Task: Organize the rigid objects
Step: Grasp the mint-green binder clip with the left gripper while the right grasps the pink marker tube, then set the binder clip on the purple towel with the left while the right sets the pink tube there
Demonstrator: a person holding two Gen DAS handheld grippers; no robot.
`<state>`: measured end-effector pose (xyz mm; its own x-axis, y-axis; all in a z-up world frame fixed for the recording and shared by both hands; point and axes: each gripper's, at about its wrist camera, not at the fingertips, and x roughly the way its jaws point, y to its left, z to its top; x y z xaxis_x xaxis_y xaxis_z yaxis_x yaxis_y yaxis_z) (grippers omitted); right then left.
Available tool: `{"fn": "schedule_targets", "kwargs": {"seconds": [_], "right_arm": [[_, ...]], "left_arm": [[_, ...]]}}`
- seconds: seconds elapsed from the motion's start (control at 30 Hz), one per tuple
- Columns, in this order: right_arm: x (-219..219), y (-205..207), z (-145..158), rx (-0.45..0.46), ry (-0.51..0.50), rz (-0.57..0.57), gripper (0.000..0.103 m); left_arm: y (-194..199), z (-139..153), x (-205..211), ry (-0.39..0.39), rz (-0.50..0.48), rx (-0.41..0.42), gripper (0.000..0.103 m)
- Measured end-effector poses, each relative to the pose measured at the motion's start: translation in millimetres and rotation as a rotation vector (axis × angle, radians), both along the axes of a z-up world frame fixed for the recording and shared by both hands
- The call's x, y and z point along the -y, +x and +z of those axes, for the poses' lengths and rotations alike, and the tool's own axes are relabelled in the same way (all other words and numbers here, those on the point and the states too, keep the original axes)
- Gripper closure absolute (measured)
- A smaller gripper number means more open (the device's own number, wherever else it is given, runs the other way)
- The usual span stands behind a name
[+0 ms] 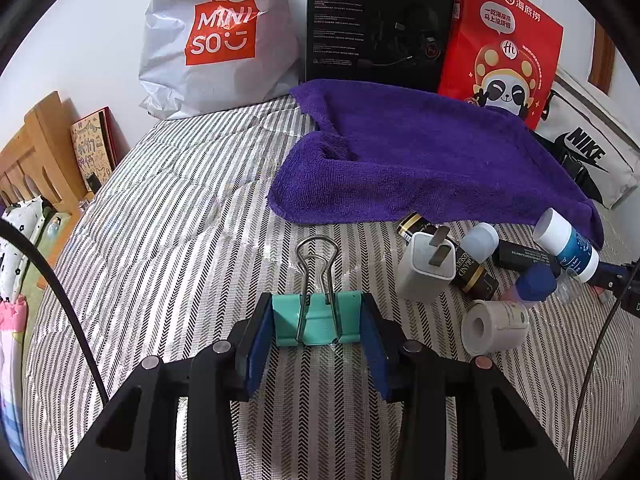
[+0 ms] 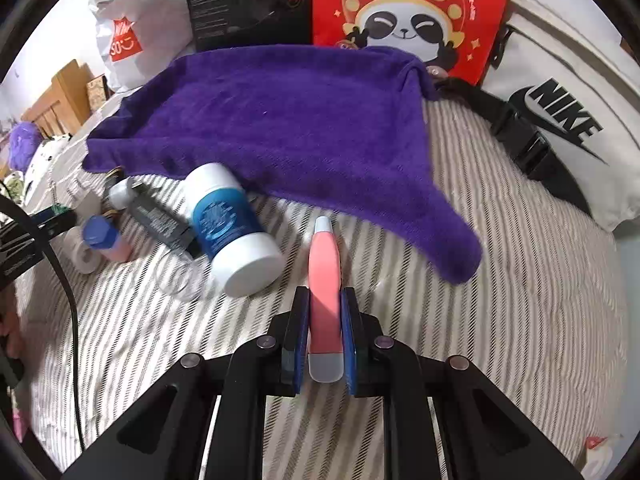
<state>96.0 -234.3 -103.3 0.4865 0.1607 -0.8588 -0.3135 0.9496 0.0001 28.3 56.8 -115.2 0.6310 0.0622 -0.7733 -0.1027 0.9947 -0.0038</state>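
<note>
A striped bedspread (image 1: 168, 208) is carrying everything, a purple towel (image 1: 420, 160) lying ahead of both tools. The left gripper (image 1: 318, 326) is pinching a teal binder clip (image 1: 316, 324), handles pointing forward. The right gripper (image 2: 325, 322) is clamping a pink tube (image 2: 324, 280) lengthwise, seemingly nearer the towel.

Both wrist cameras sit low over the bed, facing the purple towel (image 1: 424, 160) they share
</note>
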Motion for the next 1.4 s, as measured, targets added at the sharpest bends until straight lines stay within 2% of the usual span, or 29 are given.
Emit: {"fn": "schedule_targets", "kwargs": {"seconds": [0.3, 0.43, 0.77, 0.97, 1.13, 1.4], "right_arm": [[3, 5, 0, -0.006, 0.022, -0.027, 0.088], [16, 3, 7, -0.031, 0.024, -0.076, 0.088], [28, 9, 44, 0.009, 0.057, -0.093, 0.088], [23, 34, 65, 0.052, 0.081, -0.092, 0.088], [15, 61, 72, 0.074, 0.078, -0.080, 0.088], [-1, 115, 69, 0.076, 0.096, -0.064, 0.088]], "left_arm": [[-1, 0, -2, -0.018, -0.007, 0.004, 0.063], [-3, 3, -3, 0.008, -0.013, -0.013, 0.063], [0, 36, -34, -0.089, 0.009, 0.013, 0.063], [29, 62, -30, -0.124, -0.040, 0.047, 0.063], [60, 78, -19, -0.120, -0.093, 0.065, 0.063], [113, 84, 0, -0.106, -0.152, 0.067, 0.063]]}}
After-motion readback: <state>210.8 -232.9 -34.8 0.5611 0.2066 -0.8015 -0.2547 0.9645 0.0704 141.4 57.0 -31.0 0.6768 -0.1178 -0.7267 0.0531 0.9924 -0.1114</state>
